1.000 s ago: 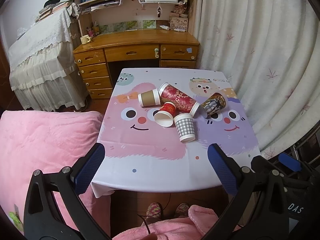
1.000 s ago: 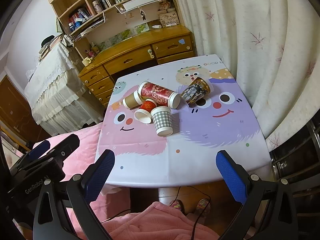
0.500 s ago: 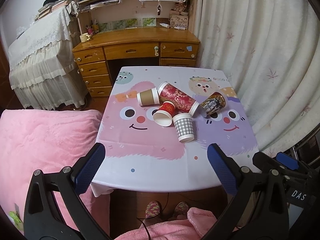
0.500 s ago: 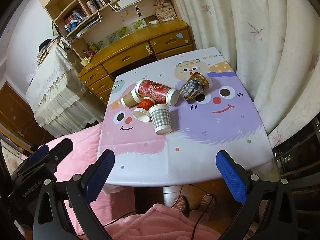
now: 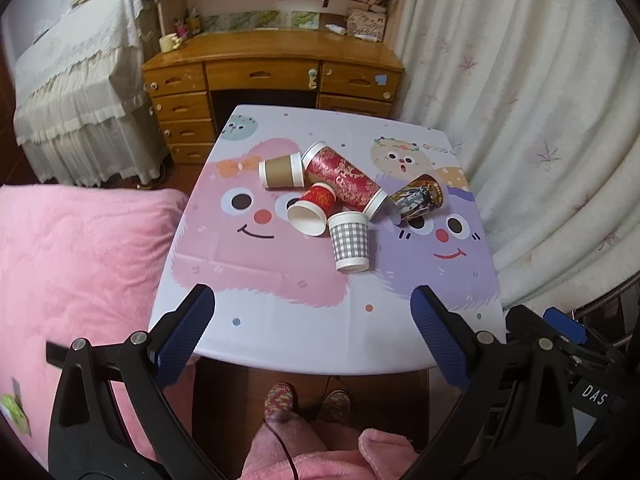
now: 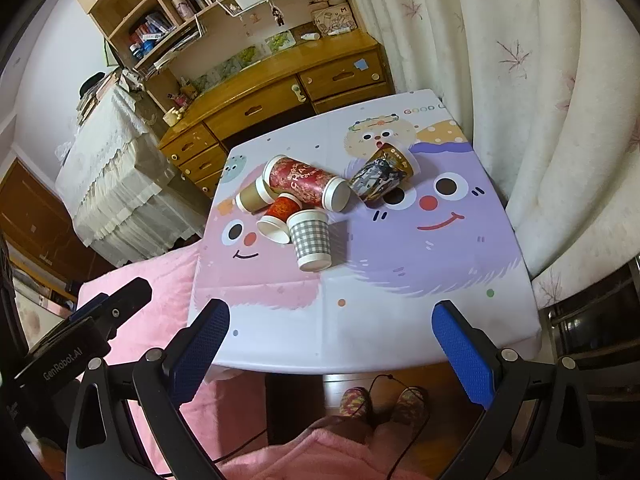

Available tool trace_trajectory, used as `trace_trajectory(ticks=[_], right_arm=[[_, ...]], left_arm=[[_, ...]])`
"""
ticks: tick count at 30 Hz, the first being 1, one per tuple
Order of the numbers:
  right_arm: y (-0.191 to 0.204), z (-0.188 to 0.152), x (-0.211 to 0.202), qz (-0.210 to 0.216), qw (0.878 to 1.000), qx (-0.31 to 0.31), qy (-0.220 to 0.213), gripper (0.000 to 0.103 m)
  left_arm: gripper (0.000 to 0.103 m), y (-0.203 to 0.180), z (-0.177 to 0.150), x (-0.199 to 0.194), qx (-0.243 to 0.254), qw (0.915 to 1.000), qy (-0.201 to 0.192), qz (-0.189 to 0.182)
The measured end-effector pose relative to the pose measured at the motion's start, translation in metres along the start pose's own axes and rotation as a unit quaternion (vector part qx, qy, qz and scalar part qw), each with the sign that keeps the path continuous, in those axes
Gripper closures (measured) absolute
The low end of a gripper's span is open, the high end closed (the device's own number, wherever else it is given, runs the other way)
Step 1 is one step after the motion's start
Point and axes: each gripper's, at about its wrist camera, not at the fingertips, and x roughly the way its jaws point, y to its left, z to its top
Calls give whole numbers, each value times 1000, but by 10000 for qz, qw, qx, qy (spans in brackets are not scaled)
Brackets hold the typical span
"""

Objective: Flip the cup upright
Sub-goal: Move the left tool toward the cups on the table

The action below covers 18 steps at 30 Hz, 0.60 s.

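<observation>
Several paper cups lie tipped over in a cluster on the cartoon tablecloth (image 5: 280, 280): a grey checked cup (image 5: 350, 241) (image 6: 310, 238), a small red cup (image 5: 313, 209) (image 6: 279, 213), a tall red patterned cup (image 5: 344, 179) (image 6: 306, 182), a brown cup (image 5: 280, 170) (image 6: 253, 196) and a dark printed cup (image 5: 418, 197) (image 6: 382, 174). My left gripper (image 5: 312, 336) is open and empty above the table's near edge. My right gripper (image 6: 330, 344) is open and empty, also at the near edge.
A wooden desk (image 5: 272, 64) with shelves stands behind the table. White curtains (image 5: 520, 120) hang at the right. A pink blanket (image 5: 80, 272) lies at the left. The person's slippered feet (image 5: 306, 398) show under the table.
Both grippers have moved a little closer to the table and the cups. The cups have not moved.
</observation>
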Motion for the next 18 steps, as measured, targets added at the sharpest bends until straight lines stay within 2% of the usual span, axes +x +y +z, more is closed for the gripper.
trace_trajectory(ticks=[5,10,13,18], right_arm=[[-12,3,13,-124,9996,-260,-60,0],[-16,2,22,-274,9974,-655,-159,0],[-15,1,29,-374,9949,-915,-197,0],[-10,18,46,-364,9913,-1250,-211,0]], left_arm=[[6,3,-13,14,-164,9996,235,52],[6,11,-27,20,-326,9984,461,-50],[6,18,-30,31,-457,9965,688,-156],[6,31,-29,61,-711,9905,1150,-269]])
